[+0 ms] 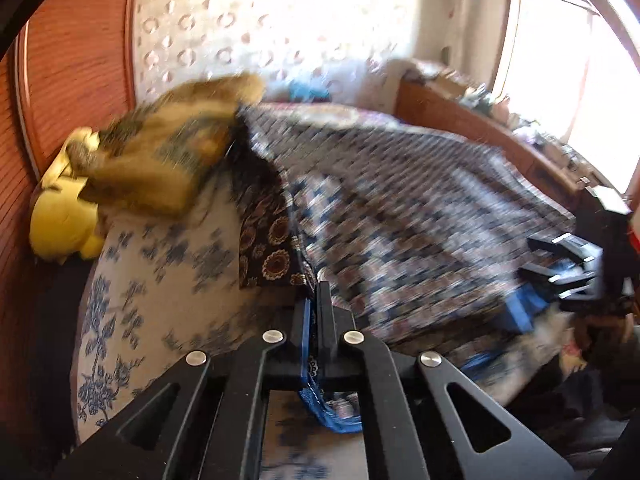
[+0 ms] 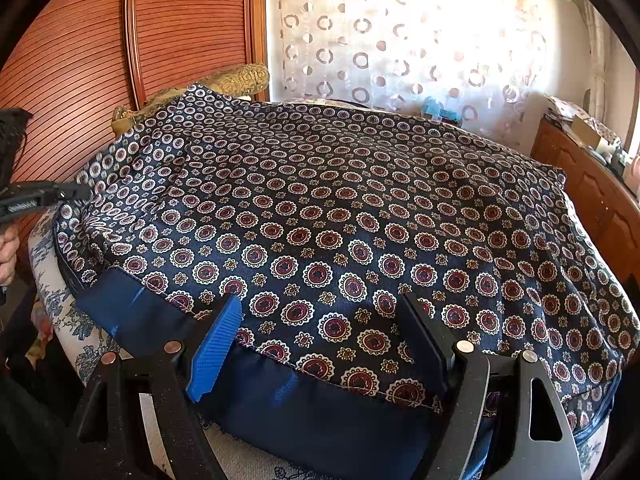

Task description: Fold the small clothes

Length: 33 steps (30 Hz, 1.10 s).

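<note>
A dark blue garment (image 2: 340, 216) with red and white medallions and a plain blue band (image 2: 312, 400) lies spread over a cushion. My left gripper (image 1: 316, 304) is shut on the garment's blue-edged hem (image 1: 320, 392) and lifts that side; the cloth (image 1: 400, 208) is blurred there. In the right wrist view the left gripper (image 2: 80, 192) sits at the garment's far left corner. My right gripper (image 2: 320, 312) is open over the near hem, its blue pad (image 2: 216, 344) left and black finger (image 2: 424, 340) right. It shows at the right edge of the left wrist view (image 1: 532, 256).
The garment rests on a white cushion with blue flowers (image 1: 132, 280). An olive patterned cushion (image 1: 168, 148) and a yellow cloth (image 1: 60, 220) lie at the far left against a wooden panel wall (image 2: 80, 40). A wooden cabinet (image 2: 592, 196) with clutter stands at the right.
</note>
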Each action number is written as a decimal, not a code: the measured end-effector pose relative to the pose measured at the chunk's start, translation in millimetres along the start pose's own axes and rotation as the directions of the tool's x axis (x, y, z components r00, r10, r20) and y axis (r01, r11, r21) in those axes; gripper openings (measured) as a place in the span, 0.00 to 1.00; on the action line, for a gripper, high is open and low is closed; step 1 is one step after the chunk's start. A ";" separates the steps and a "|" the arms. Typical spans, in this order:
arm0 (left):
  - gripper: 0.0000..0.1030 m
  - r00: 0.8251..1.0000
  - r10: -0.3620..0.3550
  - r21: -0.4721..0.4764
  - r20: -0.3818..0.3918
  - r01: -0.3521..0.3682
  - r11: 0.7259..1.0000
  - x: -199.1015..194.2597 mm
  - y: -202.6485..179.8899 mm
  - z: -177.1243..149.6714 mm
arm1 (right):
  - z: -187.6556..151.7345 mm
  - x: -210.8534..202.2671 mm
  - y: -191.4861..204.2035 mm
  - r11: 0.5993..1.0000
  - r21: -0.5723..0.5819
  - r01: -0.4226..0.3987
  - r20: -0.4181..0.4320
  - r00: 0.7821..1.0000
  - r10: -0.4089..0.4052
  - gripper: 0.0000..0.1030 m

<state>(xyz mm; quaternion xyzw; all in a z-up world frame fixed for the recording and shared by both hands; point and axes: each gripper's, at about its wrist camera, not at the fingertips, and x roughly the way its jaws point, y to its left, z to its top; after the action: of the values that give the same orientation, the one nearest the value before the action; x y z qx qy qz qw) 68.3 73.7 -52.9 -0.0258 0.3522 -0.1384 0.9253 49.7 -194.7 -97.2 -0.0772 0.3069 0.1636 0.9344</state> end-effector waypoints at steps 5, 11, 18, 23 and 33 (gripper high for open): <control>0.03 0.998 -0.043 0.028 0.050 0.042 0.999 -17.9 -15.7 19.7 | 0.8 0.9 -0.6 1.000 0.005 -0.003 0.000 1.000 0.003 0.79; 0.03 0.992 -0.107 0.116 0.064 0.099 0.988 -12.3 -51.5 59.4 | 1.5 -1.7 -6.8 0.999 0.045 -0.027 0.005 1.000 0.027 0.79; 0.03 0.970 -0.239 0.246 0.040 0.222 0.943 13.2 -128.0 104.6 | 0.3 -41.3 -50.2 0.992 0.121 -0.024 0.045 0.999 0.019 0.79; 0.03 0.944 -0.329 0.333 -0.016 0.316 0.888 40.6 -201.4 128.3 | -10.7 -85.7 -91.9 0.985 0.169 0.047 0.092 0.994 -0.063 0.79; 0.03 0.889 -0.430 0.455 -0.154 0.451 0.768 90.3 -339.4 155.5 | -51.7 -136.1 -162.3 0.944 0.294 0.148 0.092 0.979 -0.182 0.78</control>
<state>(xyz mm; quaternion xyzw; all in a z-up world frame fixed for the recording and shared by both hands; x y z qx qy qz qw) 154.5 -284.7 54.8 0.1248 0.3098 -0.4345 0.8365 -24.5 -394.2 -49.8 0.0426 0.2641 0.0431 0.9626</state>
